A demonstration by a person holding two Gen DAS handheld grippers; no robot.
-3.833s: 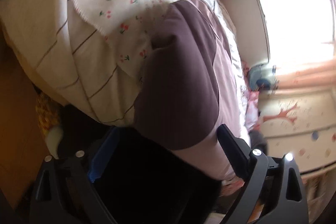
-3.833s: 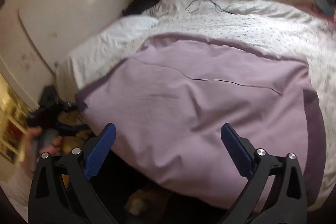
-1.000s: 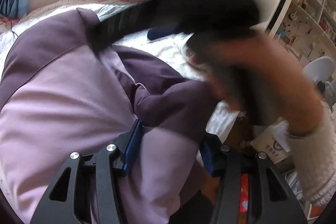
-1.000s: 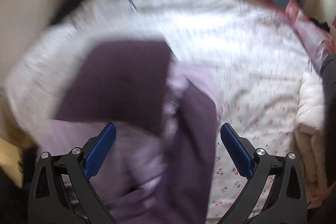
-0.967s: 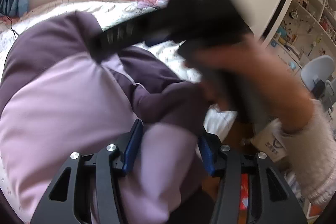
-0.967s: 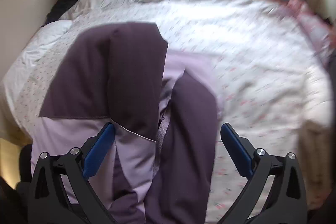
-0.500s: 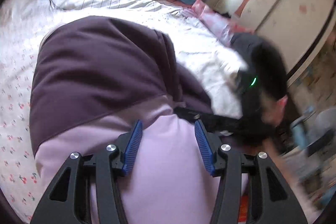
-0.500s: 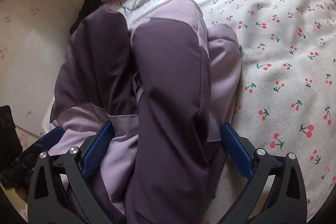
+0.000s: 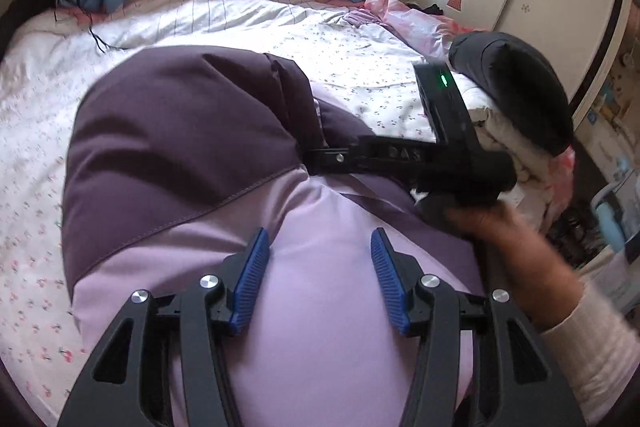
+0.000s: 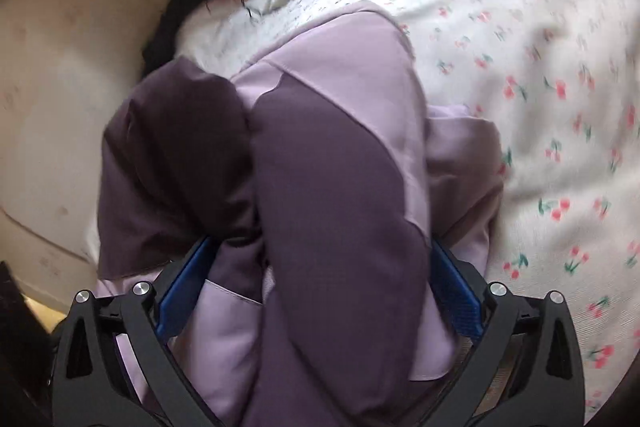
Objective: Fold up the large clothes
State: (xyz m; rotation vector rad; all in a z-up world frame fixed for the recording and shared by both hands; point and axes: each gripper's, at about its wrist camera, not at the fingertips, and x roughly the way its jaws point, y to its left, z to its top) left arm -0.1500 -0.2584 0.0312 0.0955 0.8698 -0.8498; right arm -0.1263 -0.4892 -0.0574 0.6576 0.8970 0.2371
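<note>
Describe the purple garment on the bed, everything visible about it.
The purple garment is two-toned: dark plum panels meeting pale lilac ones along stitched curved seams, in smooth woven-looking fabric. It lies bunched and partly folded on the cherry-print bedsheet. The left gripper straddles its lilac part; the right gripper has a thick fold between its fingers. Whether either pinches it is unclear.

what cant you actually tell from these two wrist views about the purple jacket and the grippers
- Left wrist view: left gripper fingers apart over the purple jacket; fabric hides whether they pinch anything.
- Right wrist view: the jacket's bulk covers most of both right gripper pads; grip unclear.
- Both views: jacket's near hem cut off by the bottom edge.
- Right wrist view: cherry-print bedsheet blurred.
</note>
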